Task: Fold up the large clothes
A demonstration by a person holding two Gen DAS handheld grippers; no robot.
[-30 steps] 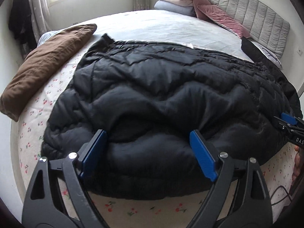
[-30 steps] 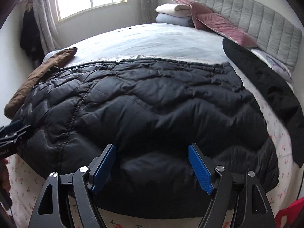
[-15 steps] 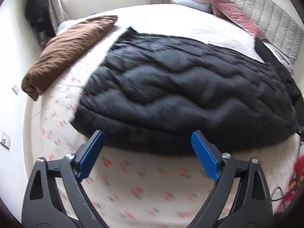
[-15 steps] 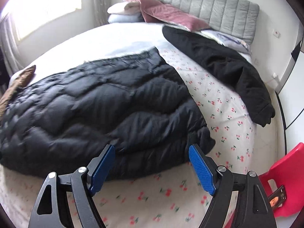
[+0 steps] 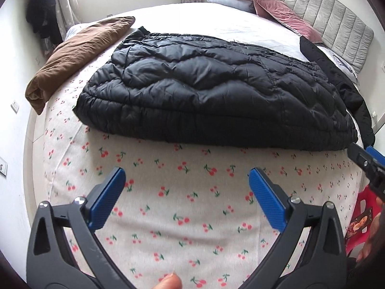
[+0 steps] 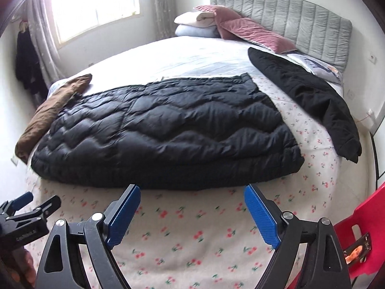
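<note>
Both grippers had been drawn back off the black puffer jacket (image 5: pixel 211 96), left at twelve o'clock; left gripper (image 5: pixel 184 186) and right gripper (image 6: pixel 191 203) were held apart, empty, over the cherry-print sheet (image 5: pixel 168 207).

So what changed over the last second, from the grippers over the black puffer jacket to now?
Both tools pulled back toward the foot of the bed: the left tool and right tool, earlier straddling the near edge of the black puffer jacket, now hang open over the cherry-print sheet, clear of it. The jacket lies folded, and the brown garment and black coat stayed put.
</note>
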